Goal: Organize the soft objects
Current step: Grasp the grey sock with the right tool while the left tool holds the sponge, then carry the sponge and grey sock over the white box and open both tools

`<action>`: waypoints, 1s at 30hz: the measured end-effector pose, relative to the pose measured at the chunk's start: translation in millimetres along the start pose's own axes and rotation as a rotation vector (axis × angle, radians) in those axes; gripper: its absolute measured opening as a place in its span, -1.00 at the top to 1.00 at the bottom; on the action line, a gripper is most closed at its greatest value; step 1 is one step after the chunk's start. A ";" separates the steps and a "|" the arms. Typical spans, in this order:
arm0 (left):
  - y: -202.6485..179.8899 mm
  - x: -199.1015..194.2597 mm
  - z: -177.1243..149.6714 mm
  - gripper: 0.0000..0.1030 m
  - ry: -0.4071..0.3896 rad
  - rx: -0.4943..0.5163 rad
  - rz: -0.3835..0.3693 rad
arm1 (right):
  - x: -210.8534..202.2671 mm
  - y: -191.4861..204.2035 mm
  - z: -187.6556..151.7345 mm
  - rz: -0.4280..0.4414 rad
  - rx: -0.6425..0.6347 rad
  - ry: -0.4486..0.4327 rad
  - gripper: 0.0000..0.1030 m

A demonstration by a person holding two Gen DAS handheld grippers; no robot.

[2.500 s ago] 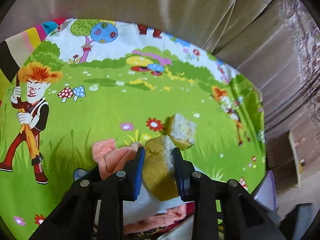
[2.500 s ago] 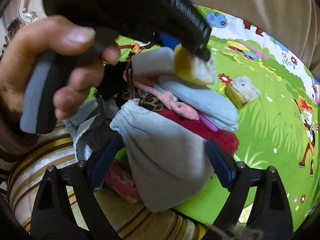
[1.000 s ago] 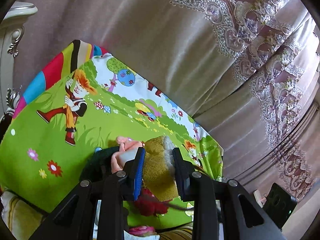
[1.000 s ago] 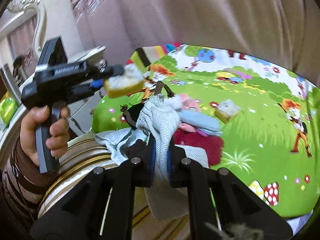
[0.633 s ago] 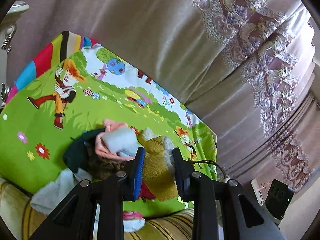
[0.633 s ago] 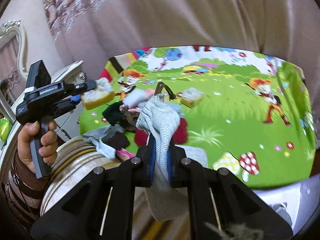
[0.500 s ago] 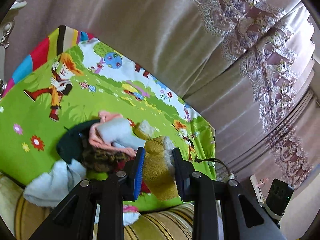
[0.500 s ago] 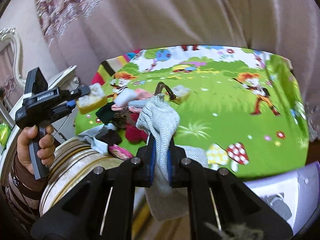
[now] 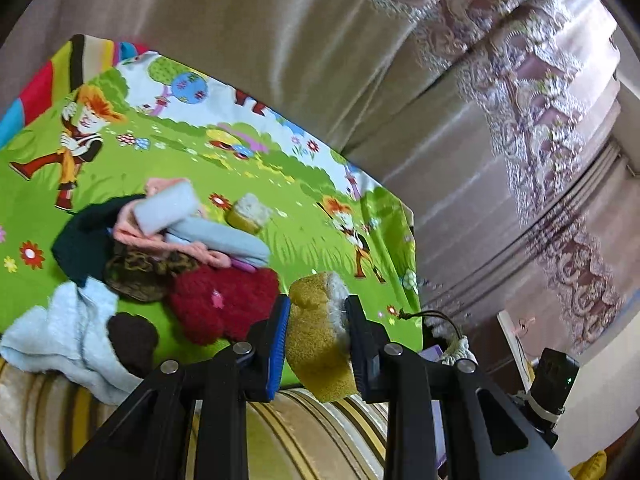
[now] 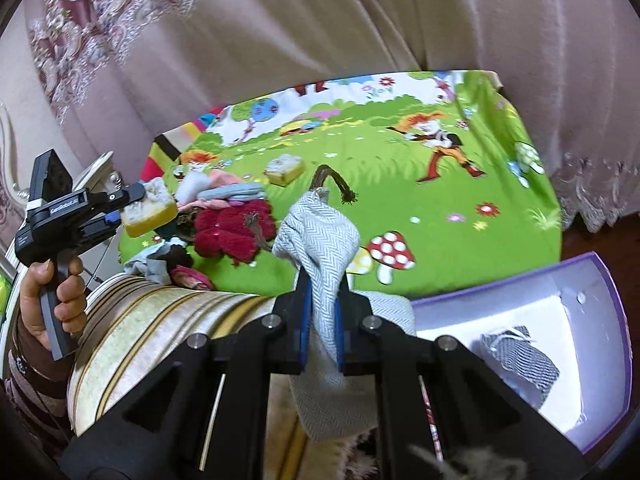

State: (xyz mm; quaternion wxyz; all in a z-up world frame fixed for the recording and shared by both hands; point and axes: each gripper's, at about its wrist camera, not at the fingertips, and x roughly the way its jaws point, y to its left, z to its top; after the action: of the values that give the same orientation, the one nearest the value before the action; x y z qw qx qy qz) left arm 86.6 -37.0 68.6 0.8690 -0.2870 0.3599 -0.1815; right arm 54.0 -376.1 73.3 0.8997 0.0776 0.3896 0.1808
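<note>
My left gripper [image 9: 318,304] is shut on a yellow sponge [image 9: 320,344] with a white fluffy face, held in the air near the mat's front edge. The right wrist view shows the same left gripper [image 10: 146,200] and sponge [image 10: 152,210] at the far left, in a person's hand [image 10: 52,292]. My right gripper [image 10: 322,280] is shut on a grey herringbone cloth pouch [image 10: 320,240] that hangs down between the fingers. A second sponge [image 10: 285,169] lies on the green cartoon mat [image 10: 420,208], beside a pile of soft clothes [image 10: 232,232].
A white box with a purple rim [image 10: 592,308] sits at the lower right and holds a grey striped cloth [image 10: 520,356]. A striped cushion [image 10: 160,320] runs along the mat's front edge. Curtains [image 10: 320,40] hang behind the mat.
Both grippers have swung to the right, away from the pile, each keeping its hold. The purple-rimmed box has come into the right wrist view. The pile now shows left of the left gripper.
</note>
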 end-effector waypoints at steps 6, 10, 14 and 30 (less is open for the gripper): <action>-24.1 14.0 -8.0 0.44 0.045 0.037 -0.015 | -12.6 -19.8 -5.2 -0.058 0.033 -0.007 0.75; -44.3 28.0 -16.9 0.44 0.089 0.072 -0.034 | -16.1 -32.8 -7.9 -0.100 0.056 -0.002 0.75; -66.1 44.0 -27.6 0.44 0.145 0.111 -0.055 | -18.4 -44.4 -10.9 -0.164 0.071 0.008 0.75; -195.0 126.3 -123.0 0.44 0.460 0.387 -0.147 | -37.6 -98.8 -29.1 -0.328 0.168 0.036 0.75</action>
State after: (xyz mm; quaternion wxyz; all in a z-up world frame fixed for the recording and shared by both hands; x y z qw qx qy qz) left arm 60.9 -298.2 54.6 0.7878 -0.0926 0.4843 -0.3692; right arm 35.1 -481.8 51.0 0.9005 0.0847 0.4266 -0.0002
